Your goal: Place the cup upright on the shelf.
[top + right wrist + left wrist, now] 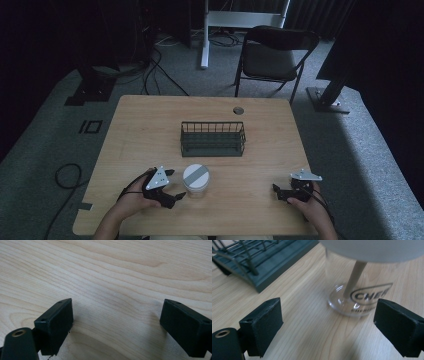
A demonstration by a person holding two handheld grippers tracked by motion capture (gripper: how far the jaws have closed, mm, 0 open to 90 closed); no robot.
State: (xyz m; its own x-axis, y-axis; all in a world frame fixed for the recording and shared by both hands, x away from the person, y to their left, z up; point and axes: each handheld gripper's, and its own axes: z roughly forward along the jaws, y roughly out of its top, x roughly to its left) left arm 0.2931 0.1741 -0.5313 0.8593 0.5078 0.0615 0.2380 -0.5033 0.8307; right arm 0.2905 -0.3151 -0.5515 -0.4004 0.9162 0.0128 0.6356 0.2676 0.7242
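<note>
A clear plastic jar (196,181) with a white lid crossed by a grey stripe stands on the wooden table (150,125) near its front edge. My left gripper (177,185) sits just left of the jar, open, its jaws pointing at it. In the left gripper view the jar (352,297) carries dark printed lettering and a beige stick inside. It stands just ahead of the open left gripper (327,322), not touched by either jaw. My right gripper (280,193) rests at the front right, open over bare wood (115,277), with nothing between the jaws of the right gripper (116,315).
A dark wire basket (212,139) stands behind the jar at the table's middle; its corner (259,262) is up and to the left in the left gripper view. A small round grommet (238,110) lies near the far edge. A folding chair (272,55) stands beyond the table.
</note>
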